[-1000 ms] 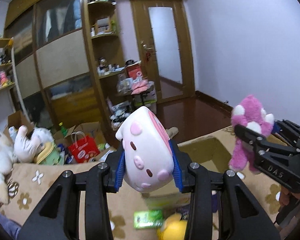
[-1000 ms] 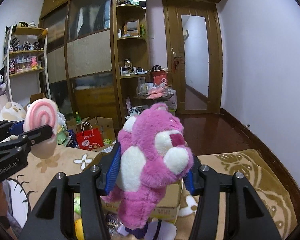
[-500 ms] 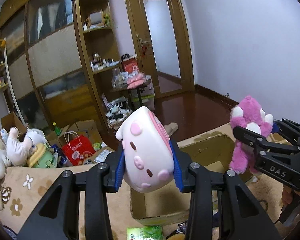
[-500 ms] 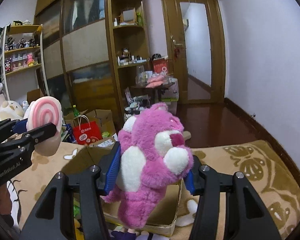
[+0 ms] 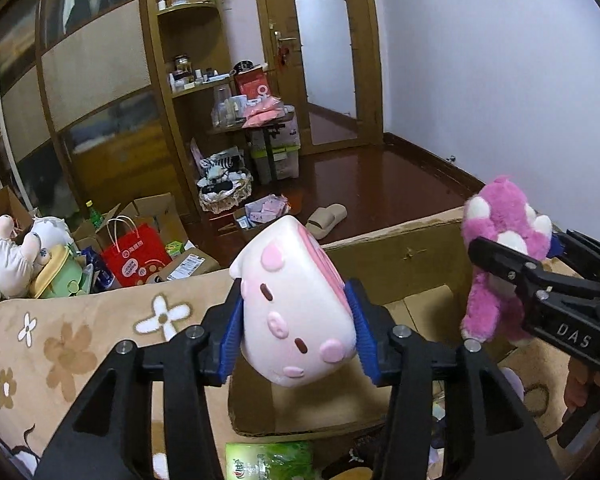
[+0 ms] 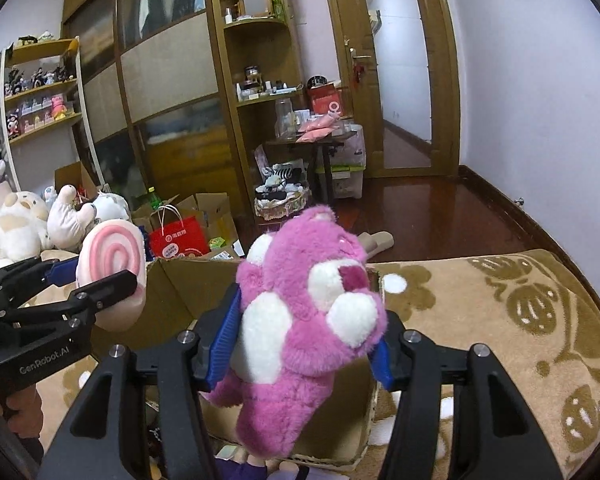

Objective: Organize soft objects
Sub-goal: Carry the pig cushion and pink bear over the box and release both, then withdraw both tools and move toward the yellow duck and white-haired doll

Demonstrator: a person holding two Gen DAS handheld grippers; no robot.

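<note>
"GenRobot.AI" is printed on the left gripper [image 5: 296,320] and "DAS" on the right gripper [image 6: 306,340]. The left one is clamped on a pink-and-white cake toy [image 5: 294,312], the right one on a pink plush bear [image 6: 304,320]; both toys hang over an open cardboard box [image 5: 400,264] sitting on a tan flowered blanket [image 5: 76,336]. A green packet [image 5: 268,460] lies just in front of the box. Past the blanket are a red bag [image 5: 134,256], white plush toys [image 6: 24,224], a slipper [image 5: 326,216], wooden cabinets [image 5: 100,80] and a door [image 6: 400,72].
</note>
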